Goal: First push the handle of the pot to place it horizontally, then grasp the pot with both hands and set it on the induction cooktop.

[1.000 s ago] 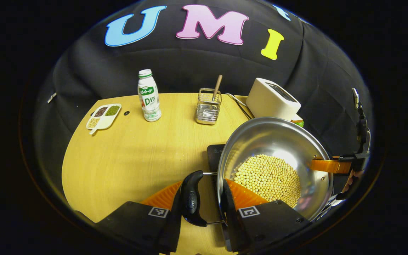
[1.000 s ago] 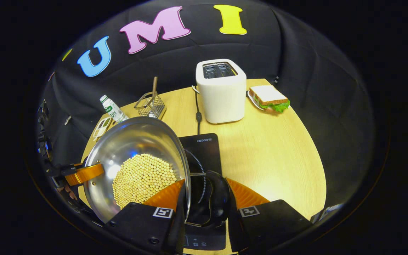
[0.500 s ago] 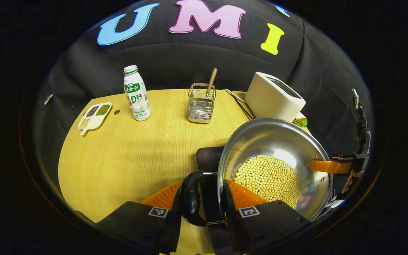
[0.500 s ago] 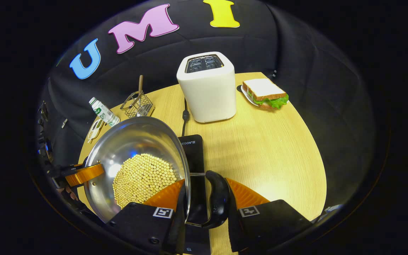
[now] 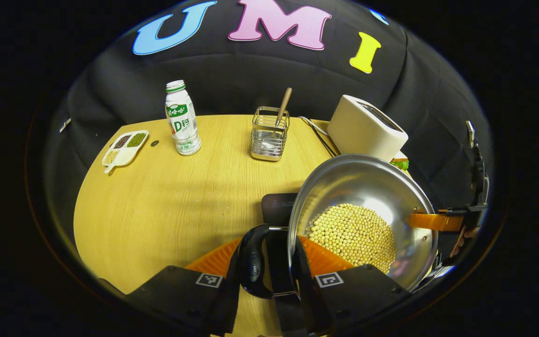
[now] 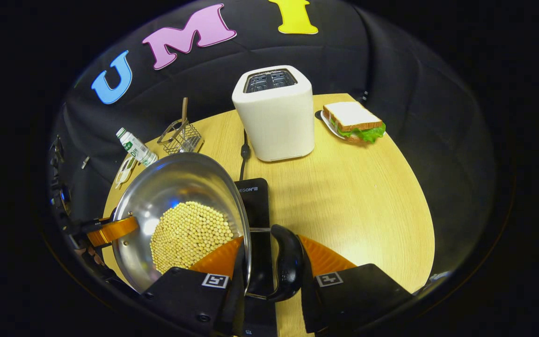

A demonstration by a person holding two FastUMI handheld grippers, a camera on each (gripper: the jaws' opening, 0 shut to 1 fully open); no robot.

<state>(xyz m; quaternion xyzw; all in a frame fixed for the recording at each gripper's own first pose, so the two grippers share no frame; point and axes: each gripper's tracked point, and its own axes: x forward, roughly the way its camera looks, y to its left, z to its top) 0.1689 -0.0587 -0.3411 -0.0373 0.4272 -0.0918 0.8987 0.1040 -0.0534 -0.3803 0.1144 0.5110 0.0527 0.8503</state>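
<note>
A steel pot with yellow beans in it hangs between both grippers over the black induction cooktop. My left gripper is shut on the pot's rim and its black side handle, one finger inside the wall and one outside. In the right gripper view the pot sits at lower left, partly covering the cooktop. My right gripper is shut the same way on the opposite black handle. Whether the pot's base touches the cooktop is hidden.
A white toaster stands just behind the cooktop, its cord running down to it. A sandwich on a plate lies at the far right. A wire utensil holder, a milk bottle and a divided snack dish stand along the table's far left.
The pot and both grippers have shifted toward the toaster, so the cooktop now lies under the pot and both handles. In the last half second there was only a slight drift.
</note>
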